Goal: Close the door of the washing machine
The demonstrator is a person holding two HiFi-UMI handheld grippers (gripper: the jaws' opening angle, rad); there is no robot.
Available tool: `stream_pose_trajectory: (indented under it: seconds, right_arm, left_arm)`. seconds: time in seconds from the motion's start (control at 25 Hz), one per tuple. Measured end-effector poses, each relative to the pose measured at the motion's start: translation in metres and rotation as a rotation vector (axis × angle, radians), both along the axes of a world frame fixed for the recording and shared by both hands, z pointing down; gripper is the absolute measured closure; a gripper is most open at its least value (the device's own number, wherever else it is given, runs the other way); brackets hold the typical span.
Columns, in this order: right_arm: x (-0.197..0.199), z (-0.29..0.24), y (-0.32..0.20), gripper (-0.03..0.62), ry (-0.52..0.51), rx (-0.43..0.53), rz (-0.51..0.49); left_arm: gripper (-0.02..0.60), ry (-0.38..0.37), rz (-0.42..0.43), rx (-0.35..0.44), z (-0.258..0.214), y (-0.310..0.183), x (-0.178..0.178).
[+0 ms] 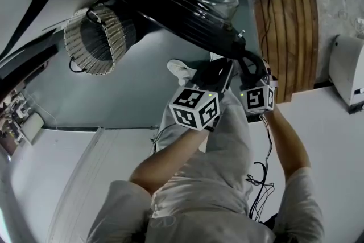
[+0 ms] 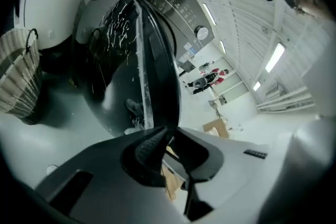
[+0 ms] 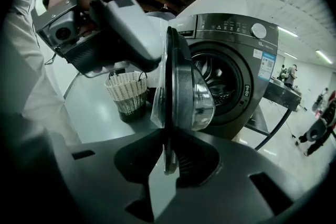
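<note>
The washing machine (image 3: 239,55) stands with its round black door (image 1: 187,14) swung wide open. In the right gripper view the door (image 3: 181,81) is edge-on, its glass bowl bulging toward the drum. My right gripper (image 3: 168,157) has the door's rim between its jaws and looks shut on it. My left gripper (image 2: 168,136) pinches the same rim a little further along the door (image 2: 152,60). From the head view, the left gripper (image 1: 224,68) and the right gripper (image 1: 250,62) sit side by side at the door's lower edge. The left gripper's body (image 3: 105,23) shows beside the door.
A woven laundry basket (image 1: 94,40) stands on the grey floor left of the door, also the basket (image 3: 126,92). A slatted wooden bench (image 1: 290,37) is to the right, a metal-legged table (image 3: 281,94) beside the machine. Cables (image 1: 259,179) hang by my legs.
</note>
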State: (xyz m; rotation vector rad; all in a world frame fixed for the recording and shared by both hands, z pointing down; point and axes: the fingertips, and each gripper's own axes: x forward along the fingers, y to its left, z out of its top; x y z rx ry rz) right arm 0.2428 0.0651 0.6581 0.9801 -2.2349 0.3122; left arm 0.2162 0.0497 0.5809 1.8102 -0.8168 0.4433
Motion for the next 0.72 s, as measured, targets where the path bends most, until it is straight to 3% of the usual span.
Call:
stream_pose_trajectory:
  seconds: [0.04,0.16,0.28,0.44,0.72]
  right_arm:
    - [0.003,0.001,-0.003,0.520,-0.003,0.000,-0.005]
    - [0.015,0.001,-0.014,0.520,-0.006,0.002,-0.019]
    - [0.029,0.001,-0.029,0.519,0.014,-0.002,-0.057]
    - [0.045,0.001,-0.048,0.519,0.037,-0.006,-0.111]
    - [0.072,0.004,-0.085,0.516,0.064,-0.026,-0.187]
  left_arm:
    - [0.564,0.042,0.040,-0.013,-0.003,0.005,0.002]
    - [0.579,0.148,0.168,0.037,-0.017,0.010,0.006]
    - [0.578,0.126,0.249,0.158,-0.022,-0.003,0.001]
    - [0.578,0.084,0.253,0.254,-0.021,-0.038,0.002]
    - [0.578,0.120,0.268,0.356,-0.026,-0.087,0.035]
